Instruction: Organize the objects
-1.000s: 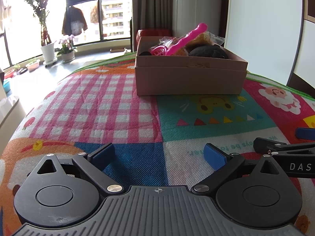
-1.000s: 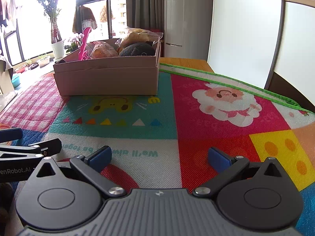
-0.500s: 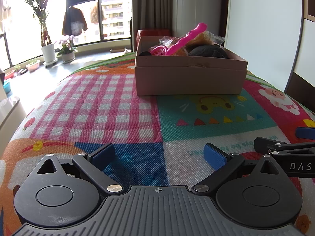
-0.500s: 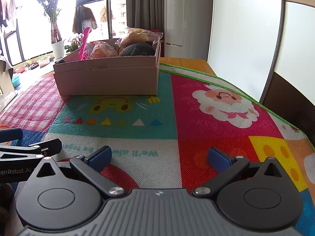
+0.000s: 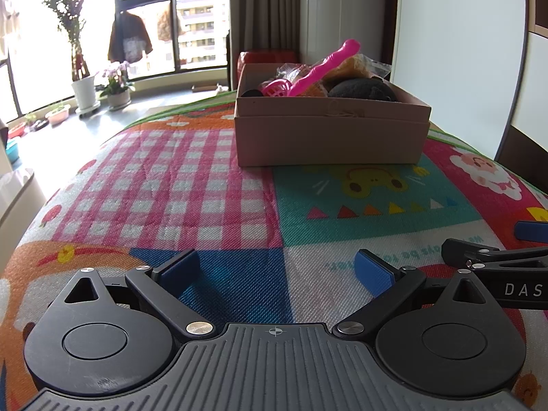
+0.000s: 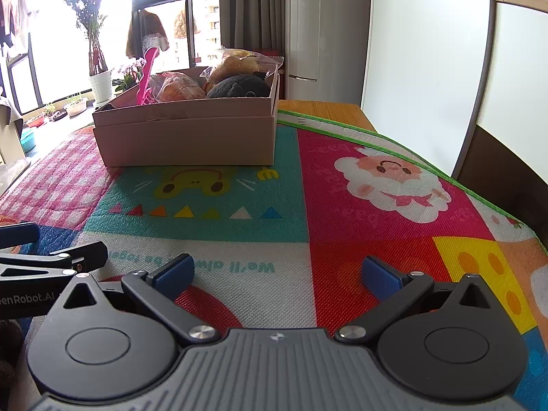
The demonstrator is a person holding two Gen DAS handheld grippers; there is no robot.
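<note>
A cardboard box (image 5: pixel 328 137) stands on the colourful mat, far ahead of both grippers; it also shows in the right wrist view (image 6: pixel 188 137). It holds a pink plastic scoop (image 5: pixel 318 72), a dark plush toy (image 5: pixel 363 89) and bagged bread (image 6: pixel 239 65). My left gripper (image 5: pixel 277 272) is open and empty, low over the mat's blue patch. My right gripper (image 6: pixel 277 275) is open and empty, low over the mat near its front. Each gripper shows at the edge of the other's view.
The mat (image 6: pixel 376 178) covers a table whose wooden top (image 6: pixel 322 111) shows behind the box. The mat's right edge (image 6: pixel 479 195) drops off near a white wall panel. Potted plants (image 5: pixel 82 92) stand by the far window.
Both views have shifted slightly; the grippers stay open and low over the mat. The box and its contents have not moved.
</note>
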